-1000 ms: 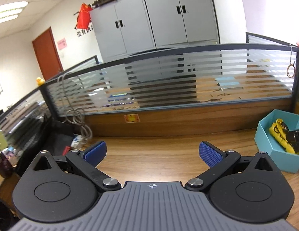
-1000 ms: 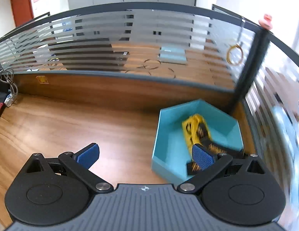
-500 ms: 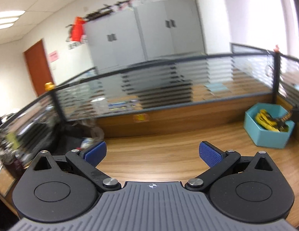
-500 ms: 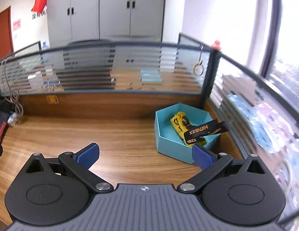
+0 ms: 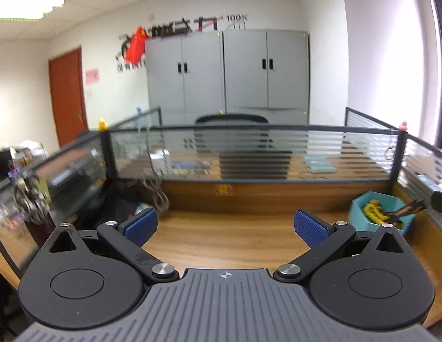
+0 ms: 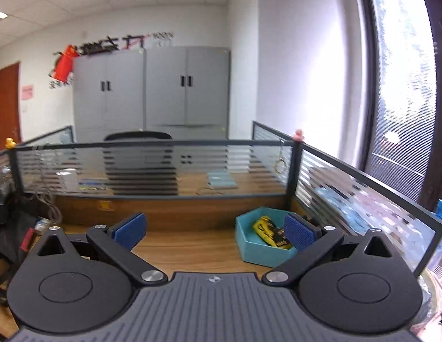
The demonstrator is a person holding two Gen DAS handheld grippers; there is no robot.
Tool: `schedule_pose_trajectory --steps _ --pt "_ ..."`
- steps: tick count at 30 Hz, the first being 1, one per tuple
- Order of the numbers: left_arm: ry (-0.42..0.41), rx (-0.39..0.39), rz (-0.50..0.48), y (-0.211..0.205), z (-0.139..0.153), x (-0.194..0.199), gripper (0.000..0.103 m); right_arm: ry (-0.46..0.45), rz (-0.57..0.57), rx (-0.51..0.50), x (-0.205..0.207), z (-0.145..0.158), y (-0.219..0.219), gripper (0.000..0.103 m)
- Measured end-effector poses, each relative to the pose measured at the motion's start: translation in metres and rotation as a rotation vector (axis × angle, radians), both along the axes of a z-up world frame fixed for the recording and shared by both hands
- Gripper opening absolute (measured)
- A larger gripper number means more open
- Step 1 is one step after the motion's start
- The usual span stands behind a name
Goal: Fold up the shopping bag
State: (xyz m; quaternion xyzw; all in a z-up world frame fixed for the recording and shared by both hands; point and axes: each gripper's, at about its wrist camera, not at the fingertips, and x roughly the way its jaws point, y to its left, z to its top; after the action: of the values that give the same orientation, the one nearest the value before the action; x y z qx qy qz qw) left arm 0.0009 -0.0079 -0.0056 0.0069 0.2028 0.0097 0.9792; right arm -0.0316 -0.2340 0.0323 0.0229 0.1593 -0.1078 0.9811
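- The bag point(image 6: 270, 232) is a yellow and black bundle lying bunched in a teal tray point(image 6: 250, 243) at the far right corner of the counter point(image 6: 192, 246), hard by the striped glass partition point(image 6: 152, 168).
- It looks compact and crumpled; whether that bundle counts as folded I cannot tell from where I stand, so this could be a bag waiting to be taken out or one put back in.
- A black strap point(image 5: 410, 209) with gold lettering pokes up and over the tray's right rim point(image 5: 406, 223).
- The bundle's long axis seems to run from the tray's back left toward its front right, though part of it is hidden behind a finger of the right gripper point(image 6: 215, 232).
- That gripper is plainly the nearer one: the tray sits just ahead of it and a little to its right, lower than the fingers, which are spread wide with nothing between them.
- The left gripper point(image 5: 225, 226) is well apart from the bag, which lies far off to its right; its fingers too stand wide apart and empty over bare wood.
- Any reach for the bag would, I judge, fall to the right side, going forward, down and slightly right.
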Motion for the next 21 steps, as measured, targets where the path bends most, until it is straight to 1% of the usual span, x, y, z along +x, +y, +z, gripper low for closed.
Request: schedule_pose_trajectory --steps 3,7,10,14,17,21 --pt "0.002 -0.002 0.011 0.009 -0.002 -0.010 0.103 -0.020 -0.007 0.004 -0.018 0.005 0.006 0.103" --pt "0.003 -0.004 0.021 0.012 -0.004 -0.012 0.103 -0.035 -0.007 -0.006 -0.030 0.008 0.012 0.103" --pt "-0.005 0.007 0.023 0.012 -0.006 -0.015 0.103 -0.064 -0.005 -0.038 -0.040 0.014 0.019 0.103" --pt "0.002 0.008 0.009 0.012 -0.008 -0.011 0.103 -0.064 0.020 -0.087 -0.042 0.016 0.026 0.103" --pt "0.007 0.005 0.011 0.013 -0.009 -0.008 0.103 -0.047 0.028 -0.099 -0.037 0.015 0.028 0.103" --pt "0.004 0.007 0.005 0.010 -0.009 -0.002 0.103 -0.036 0.041 -0.083 -0.031 0.016 0.025 0.103"
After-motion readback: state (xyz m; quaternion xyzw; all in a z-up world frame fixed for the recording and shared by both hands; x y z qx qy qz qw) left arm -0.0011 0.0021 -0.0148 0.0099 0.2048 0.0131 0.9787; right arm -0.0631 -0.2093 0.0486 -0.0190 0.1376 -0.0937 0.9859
